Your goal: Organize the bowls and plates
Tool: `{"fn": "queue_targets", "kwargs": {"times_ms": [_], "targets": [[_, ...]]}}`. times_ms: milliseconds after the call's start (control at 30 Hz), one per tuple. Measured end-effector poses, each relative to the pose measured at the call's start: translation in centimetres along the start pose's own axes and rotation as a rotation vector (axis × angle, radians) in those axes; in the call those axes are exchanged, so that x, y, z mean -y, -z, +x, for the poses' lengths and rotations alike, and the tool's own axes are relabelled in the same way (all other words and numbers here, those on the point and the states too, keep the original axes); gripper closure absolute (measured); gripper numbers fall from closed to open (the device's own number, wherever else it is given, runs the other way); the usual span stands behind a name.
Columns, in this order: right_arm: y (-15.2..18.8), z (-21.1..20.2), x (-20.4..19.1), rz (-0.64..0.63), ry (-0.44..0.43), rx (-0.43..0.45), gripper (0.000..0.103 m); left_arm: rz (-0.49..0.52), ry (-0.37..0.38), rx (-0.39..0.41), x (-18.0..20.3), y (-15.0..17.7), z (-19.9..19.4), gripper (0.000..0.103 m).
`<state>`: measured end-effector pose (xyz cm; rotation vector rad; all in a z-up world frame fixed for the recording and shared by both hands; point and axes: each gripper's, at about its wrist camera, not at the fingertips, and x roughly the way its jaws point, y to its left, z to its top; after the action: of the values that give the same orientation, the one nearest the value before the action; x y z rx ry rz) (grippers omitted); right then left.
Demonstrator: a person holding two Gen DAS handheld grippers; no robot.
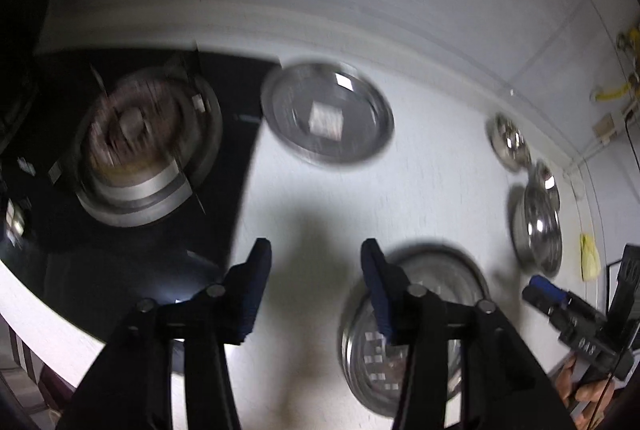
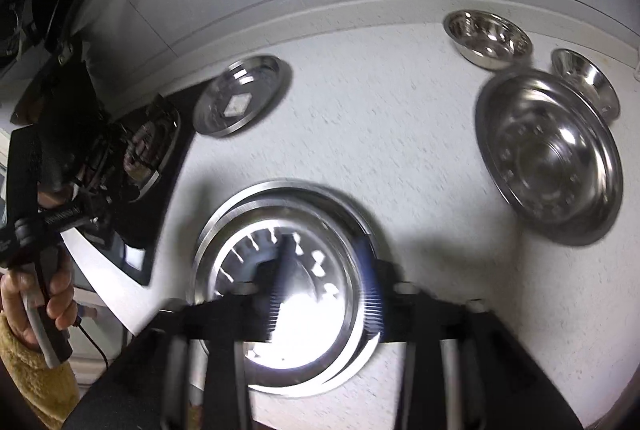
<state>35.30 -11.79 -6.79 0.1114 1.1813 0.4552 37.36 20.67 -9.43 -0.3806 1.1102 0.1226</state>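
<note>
A large steel plate (image 2: 280, 286) is laid flat, rim up, on the white counter (image 2: 380, 134) at the near centre, and being round it shows no long axis. The right gripper (image 2: 326, 290) is held over it, jaws spread and, apparently, empty. The left gripper (image 1: 316, 270) is likewise parted above bare counter. 2 bowls (image 2: 488, 38) and 2 other plates (image 2: 552, 158) are seen farther off.

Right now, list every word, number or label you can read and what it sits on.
"048": white digits on the black right gripper, seen from the left wrist view; the first digit is uncertain.
White print on the black left gripper, seen from the right wrist view: too blurred to read.
Nothing else readable.
</note>
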Motion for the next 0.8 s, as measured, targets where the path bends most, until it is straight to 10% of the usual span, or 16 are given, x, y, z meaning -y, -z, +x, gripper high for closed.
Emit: {"fn": "queue_targets", "kwargs": {"times_ms": [133,800], "targets": [[-3.0,1.0,-1.5,0.023,-0.041,0.022,0.039,-0.006,-0.04,0.007,-1.2,-4.5,-0.2,0.054],[-15.4,17.4,-5.6,0.115,-0.051,-0.063,0.036,-0.093,-0.017,-0.161,-7.4,-14.6,16.5,0.054]]}}
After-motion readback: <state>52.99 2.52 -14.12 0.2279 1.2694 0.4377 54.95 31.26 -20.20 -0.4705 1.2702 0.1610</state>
